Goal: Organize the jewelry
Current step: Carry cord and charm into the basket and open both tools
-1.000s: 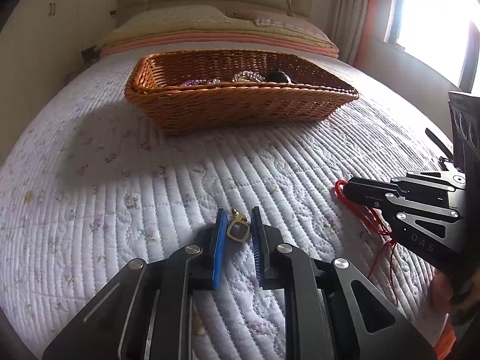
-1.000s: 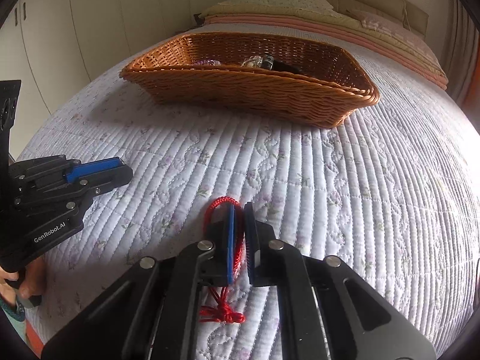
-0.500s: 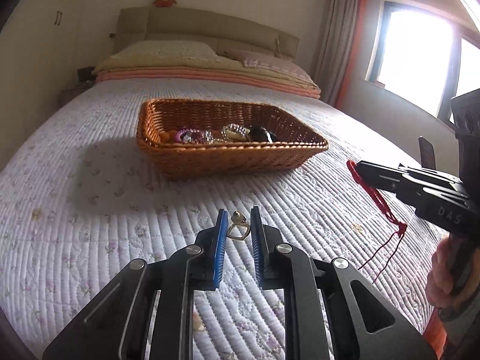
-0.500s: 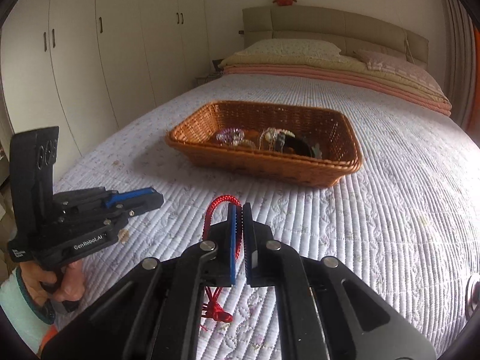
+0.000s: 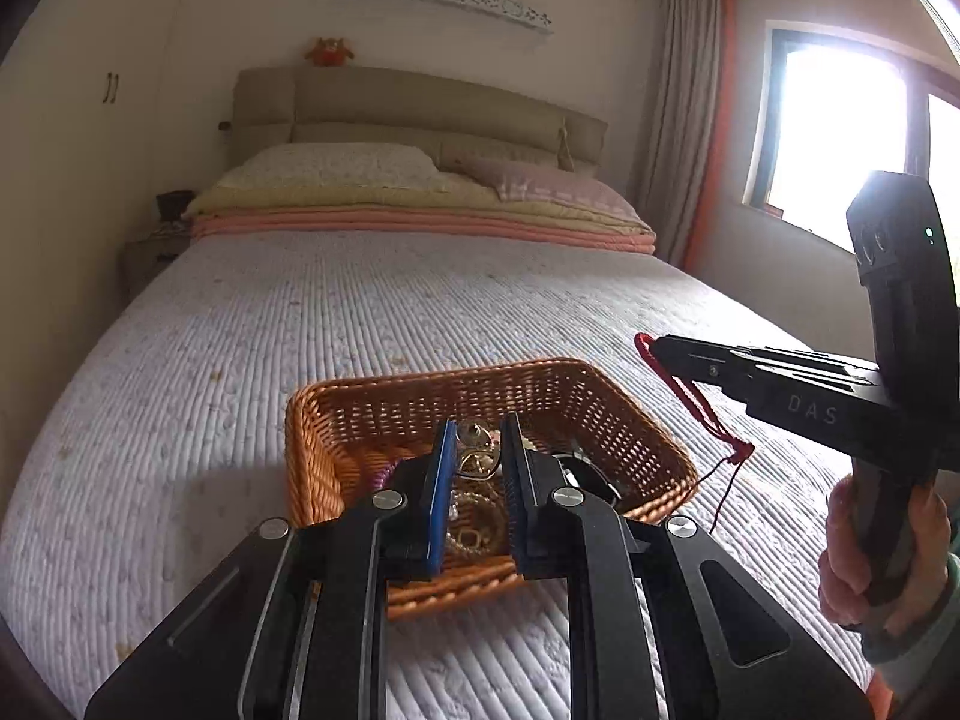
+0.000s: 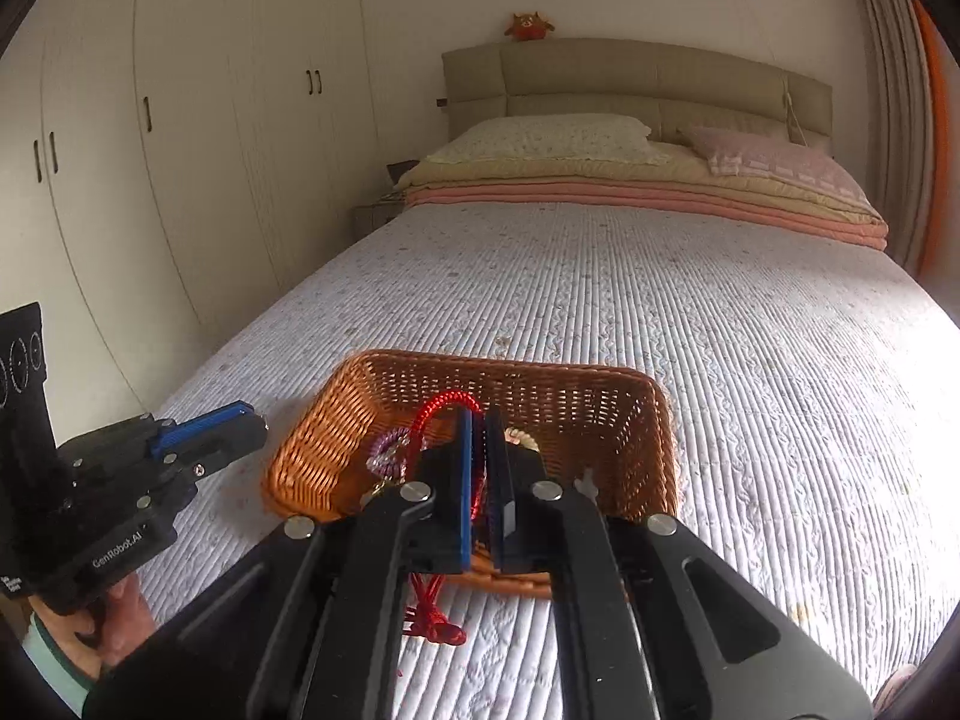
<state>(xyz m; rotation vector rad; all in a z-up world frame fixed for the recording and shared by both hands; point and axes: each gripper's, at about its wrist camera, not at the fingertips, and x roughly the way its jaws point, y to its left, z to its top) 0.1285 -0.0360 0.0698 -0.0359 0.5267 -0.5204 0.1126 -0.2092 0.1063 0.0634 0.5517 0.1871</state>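
Holding both items above the rectangular brown wicker basket (image 5: 336, 420), the grippers appear to be at the release stage; neither item has been deposited yet.

Left wrist view:
- The left gripper (image 5: 475, 468) pinches one small gold-coloured metal ring pendant (image 5: 474, 450) between its blue pads, directly over the basket interior.
- Below it, inside the basket, lies at least one gold chain piece (image 5: 474, 525) and part of a dark rounded item (image 5: 585, 474); an exact count is not possible here.
- The right gripper (image 5: 651, 348) is to the right of the basket and above its rim. One red braided cord bracelet (image 5: 696, 396) hangs from its tip, knotted tail trailing down. The jaws are seen side-on, narrowly closed on the cord.

Right wrist view:
- The right gripper pinches the red cord, whose loop rises over the basket's near half and whose knotted end dangles short of the basket's near wall.
- One purple-and-clear beaded bracelet (image 6: 390, 450) sits in the basket's left part; a pale beaded piece (image 6: 521, 437) shows at right.
- The left gripper stands left of the basket; its grip cannot be told from this side.

Judgement: several pieces are already stored, and two remain in the grippers. No loose jewelry is visible on the white quilted bedspread (image 6: 750, 360).
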